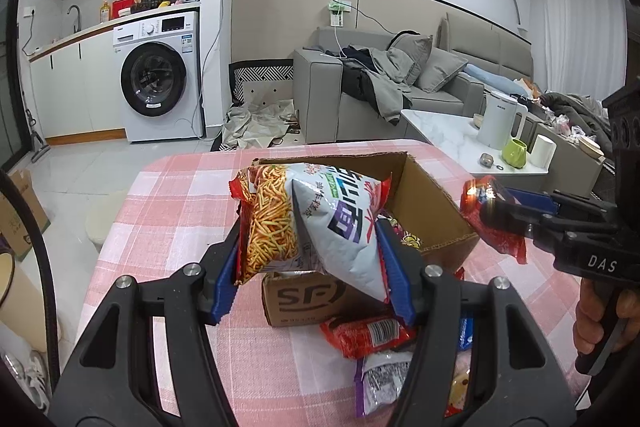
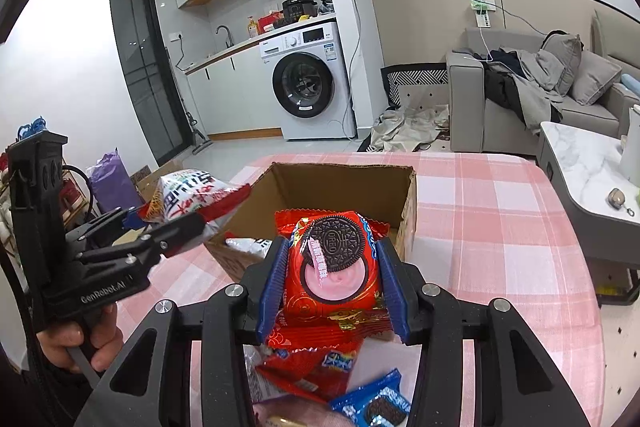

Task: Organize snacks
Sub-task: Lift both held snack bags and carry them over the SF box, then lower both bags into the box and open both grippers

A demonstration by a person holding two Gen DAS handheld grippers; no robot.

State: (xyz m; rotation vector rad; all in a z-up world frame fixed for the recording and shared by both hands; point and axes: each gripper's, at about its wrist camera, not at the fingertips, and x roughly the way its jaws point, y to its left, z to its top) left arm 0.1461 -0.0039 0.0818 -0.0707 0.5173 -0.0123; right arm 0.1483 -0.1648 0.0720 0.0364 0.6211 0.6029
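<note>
My left gripper (image 1: 310, 259) is shut on a white and red noodle-snack bag (image 1: 312, 219), held in the air just in front of an open cardboard box (image 1: 432, 203) on the pink checked table. The same bag (image 2: 188, 195) and left gripper (image 2: 172, 227) show at the left of the right wrist view. My right gripper (image 2: 332, 267) is shut on a red Oreo packet (image 2: 332, 263), lifted over the box (image 2: 344, 183); it appears as a red pack (image 1: 490, 215) at the right of the left wrist view. Some packets lie inside the box.
Loose snack packs lie on the pink checked table (image 2: 500, 227) near me: a red one (image 1: 368, 335), a white and purple one (image 1: 384, 383), a blue Oreo pack (image 2: 376, 403). A marble side table (image 1: 448, 135) with a kettle and cups stands to the right. A hand (image 2: 80, 343) holds the left gripper's handle.
</note>
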